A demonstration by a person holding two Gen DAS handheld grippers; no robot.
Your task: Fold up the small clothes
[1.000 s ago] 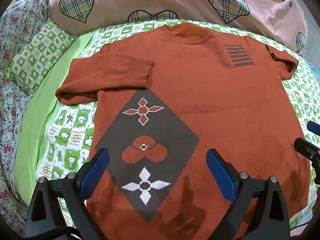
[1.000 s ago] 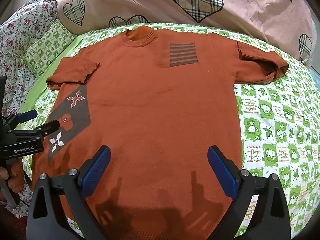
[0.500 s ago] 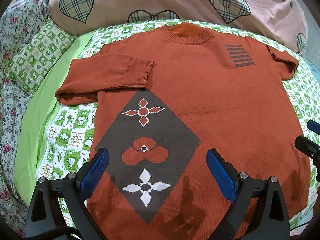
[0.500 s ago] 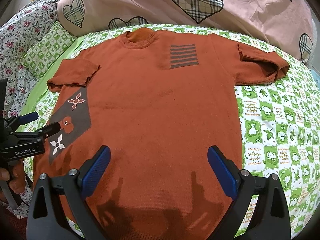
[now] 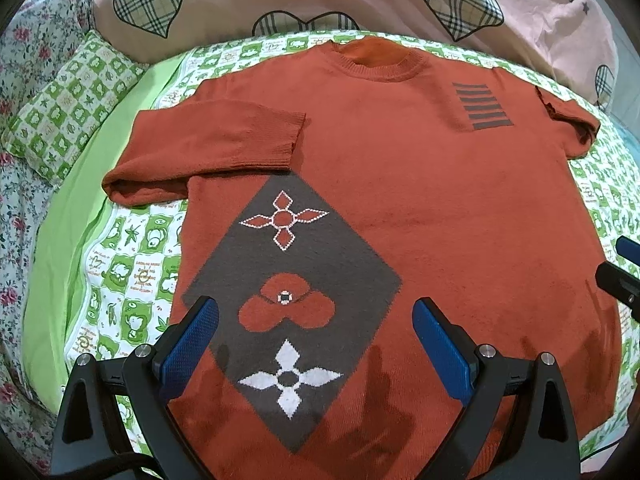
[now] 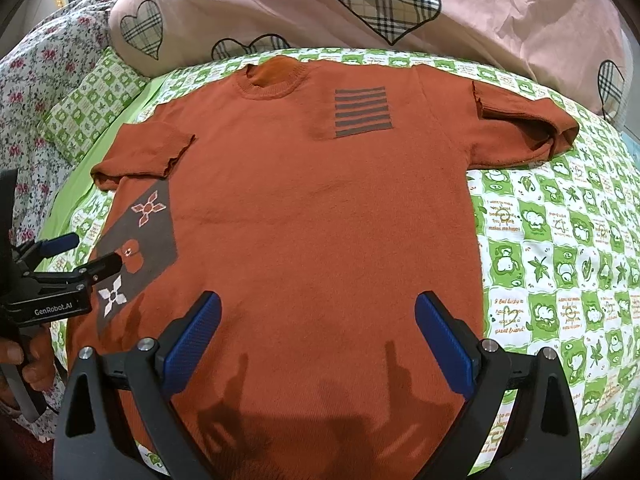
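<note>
The sweater (image 6: 320,220) lies flat mid-bed, both sleeves tucked in. Left gripper (image 5: 316,344) and right gripper (image 6: 318,340) hover spread above its hem. Next: probably pinch 2 hem corners, fold upward.

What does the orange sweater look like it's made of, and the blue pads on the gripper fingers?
The orange sweater looks like a soft matte knit, likely wool or acrylic: ribbed collar and cuffs, fuzzy surface, knitted-in grey diamond. The blue pads look like textured rubber or plastic with a fine dotted grain; which one is unclear.
</note>
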